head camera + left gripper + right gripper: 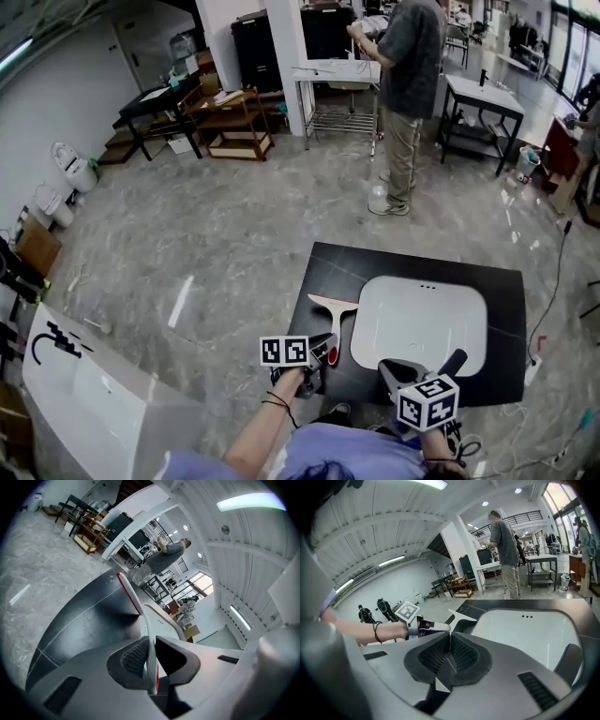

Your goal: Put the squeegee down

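Observation:
A white squeegee (335, 307) with a red-edged blade lies over the black countertop (328, 267), just left of the white sink basin (422, 319). My left gripper (326, 349) is shut on its handle, and the blade points away from me. In the left gripper view the white handle (149, 634) runs between the jaws and the blade (130, 595) hangs low over the dark top. I cannot tell whether the blade touches it. My right gripper (389, 367) is shut and empty near the basin's front edge. The right gripper view shows the squeegee (461, 615) and the left gripper (426, 626).
A person (408, 84) stands on the marble floor beyond the countertop. A white tub (84, 403) sits at the lower left. Wooden and black tables (230, 117) line the back wall, and a black table (483, 103) stands at the back right.

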A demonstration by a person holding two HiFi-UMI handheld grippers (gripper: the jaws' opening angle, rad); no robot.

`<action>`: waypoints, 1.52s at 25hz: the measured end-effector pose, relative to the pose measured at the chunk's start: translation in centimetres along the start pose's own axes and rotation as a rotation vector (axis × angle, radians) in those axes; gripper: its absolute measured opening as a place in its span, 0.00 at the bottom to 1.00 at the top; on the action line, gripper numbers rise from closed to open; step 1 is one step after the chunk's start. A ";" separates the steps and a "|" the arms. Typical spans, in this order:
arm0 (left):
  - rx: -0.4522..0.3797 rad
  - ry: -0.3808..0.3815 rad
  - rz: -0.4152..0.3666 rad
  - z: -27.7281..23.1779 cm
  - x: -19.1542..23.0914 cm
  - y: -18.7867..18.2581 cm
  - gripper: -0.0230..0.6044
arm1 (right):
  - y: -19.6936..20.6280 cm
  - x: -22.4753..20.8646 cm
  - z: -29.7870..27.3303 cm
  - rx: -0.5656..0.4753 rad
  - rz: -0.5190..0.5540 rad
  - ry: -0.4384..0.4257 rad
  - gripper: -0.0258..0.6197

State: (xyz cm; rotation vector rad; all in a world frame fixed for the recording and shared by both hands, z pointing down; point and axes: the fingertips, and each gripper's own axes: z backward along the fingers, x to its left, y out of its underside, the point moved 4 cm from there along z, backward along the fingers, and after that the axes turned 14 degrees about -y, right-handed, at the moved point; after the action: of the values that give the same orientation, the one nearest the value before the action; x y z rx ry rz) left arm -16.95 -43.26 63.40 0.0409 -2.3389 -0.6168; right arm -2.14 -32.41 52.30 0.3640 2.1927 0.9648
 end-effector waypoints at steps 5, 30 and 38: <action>-0.039 0.020 0.123 -1.7 0.7 -1.5 0.13 | 0.4 -0.3 0.6 0.008 -0.005 0.012 0.08; -0.347 -0.276 -0.218 6.5 -1.4 -0.9 0.41 | 1.5 -0.1 1.3 0.030 0.007 -0.041 0.08; -0.465 -0.217 -0.244 12.2 -4.9 1.4 0.32 | 1.7 0.4 1.7 0.038 0.024 -0.104 0.08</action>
State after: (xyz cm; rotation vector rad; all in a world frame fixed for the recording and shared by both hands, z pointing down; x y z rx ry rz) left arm -20.98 -35.94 53.20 0.0489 -2.3519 -1.3317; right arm -1.30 -30.11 52.52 0.4494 2.1191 0.8973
